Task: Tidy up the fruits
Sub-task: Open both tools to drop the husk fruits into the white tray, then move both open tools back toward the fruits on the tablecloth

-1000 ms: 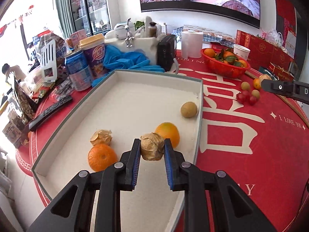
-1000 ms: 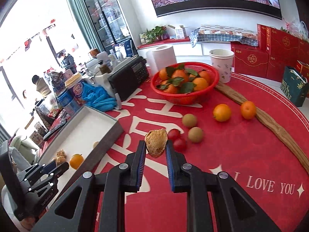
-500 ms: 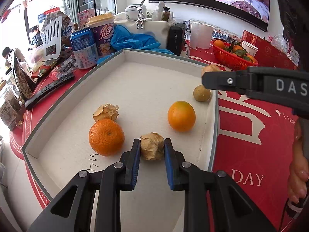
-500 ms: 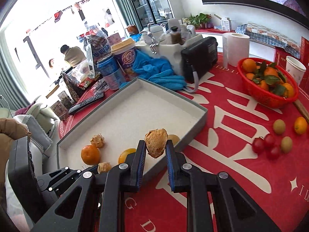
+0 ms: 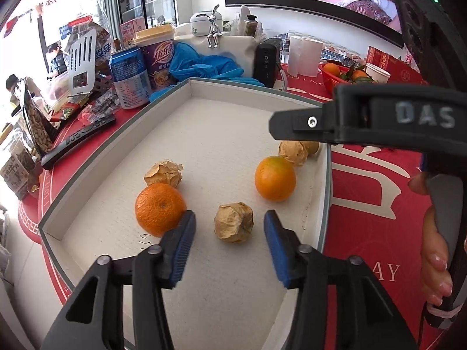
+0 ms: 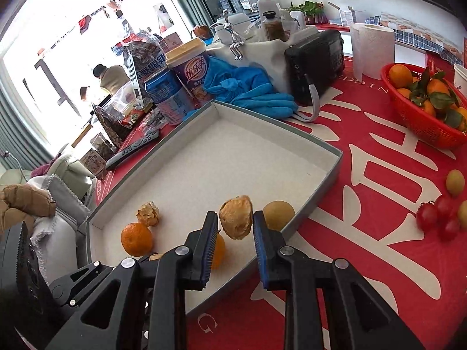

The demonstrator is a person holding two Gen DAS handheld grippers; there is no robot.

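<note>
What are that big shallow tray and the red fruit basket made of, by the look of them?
Tray: probably stiff cardboard, likely a box lid. Its thin straight walls are grey outside and matte white inside, and the floor has a faint paper-like grain.

Red basket: most likely moulded plastic. It is one bright colour with a fine regular open lattice and a smooth rolled rim.

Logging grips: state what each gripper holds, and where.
Nothing held. Both jaws have just been opening: left gripper straddles a husked fruit lying in the tray, right gripper straddles a second fruit; pads clear.
</note>
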